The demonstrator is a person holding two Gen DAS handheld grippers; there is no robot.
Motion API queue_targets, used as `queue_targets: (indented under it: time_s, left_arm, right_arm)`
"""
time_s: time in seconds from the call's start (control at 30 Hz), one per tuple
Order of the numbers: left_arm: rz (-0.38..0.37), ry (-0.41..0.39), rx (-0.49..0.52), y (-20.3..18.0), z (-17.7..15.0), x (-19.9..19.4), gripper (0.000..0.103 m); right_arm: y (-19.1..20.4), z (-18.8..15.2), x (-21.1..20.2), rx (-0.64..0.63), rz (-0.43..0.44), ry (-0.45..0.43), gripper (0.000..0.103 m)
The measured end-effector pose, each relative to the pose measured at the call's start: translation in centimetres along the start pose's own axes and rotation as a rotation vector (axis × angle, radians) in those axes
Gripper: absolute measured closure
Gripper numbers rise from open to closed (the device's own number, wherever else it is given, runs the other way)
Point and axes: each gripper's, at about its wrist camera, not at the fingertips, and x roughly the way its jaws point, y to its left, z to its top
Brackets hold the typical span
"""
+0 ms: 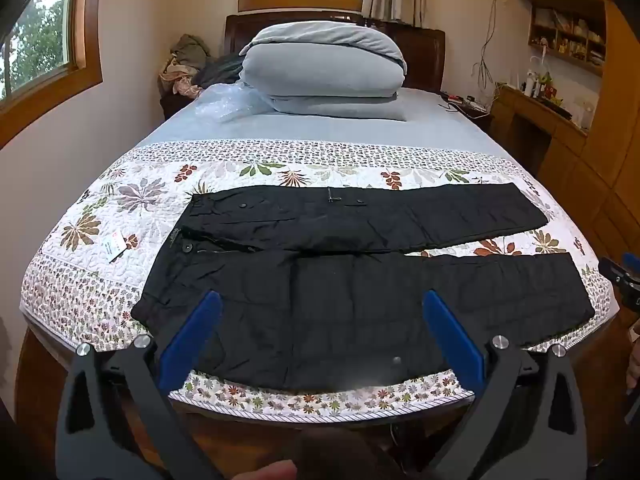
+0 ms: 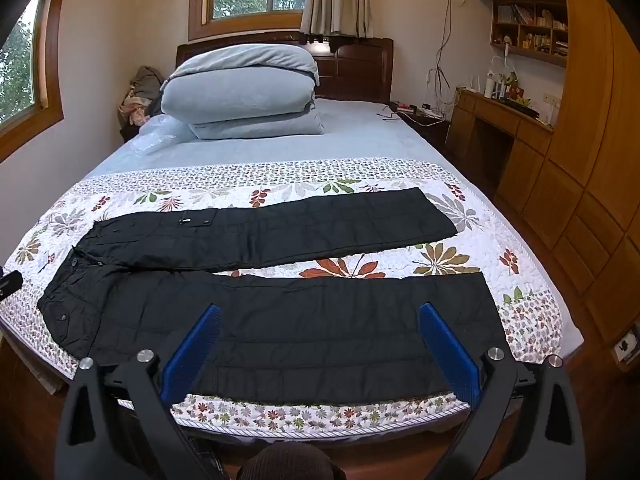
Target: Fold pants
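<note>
Black pants [image 1: 360,272] lie spread flat across the foot of the bed, waist to the left, both legs running right. The same pants [image 2: 264,304] fill the near bed in the right wrist view. My left gripper [image 1: 322,300] hovers above the near leg close to the bed's front edge, blue fingers [image 1: 192,340] wide open, nothing between them. My right gripper [image 2: 320,312] is likewise open over the near leg, further toward the cuffs, with blue fingers [image 2: 448,352] apart and empty. The right gripper's tip shows at the far right edge [image 1: 624,276] in the left wrist view.
The floral quilt [image 1: 240,172] covers the bed's near half. A stack of grey pillows [image 1: 324,68] sits at the headboard. A paper tag [image 1: 114,246] lies left of the waist. A wooden desk and cabinets [image 2: 560,160] line the right wall.
</note>
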Motion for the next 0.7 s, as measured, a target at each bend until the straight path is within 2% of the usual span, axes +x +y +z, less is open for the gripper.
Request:
queue_targets:
  time_s: [0.7]
  left_arm:
    - [0.004,-0.004,0.002,-0.13,0.04,-0.12,0.002]
  right_arm:
    - [-0.13,-0.07,-0.02,0.005,-0.001,-0.003,0.003]
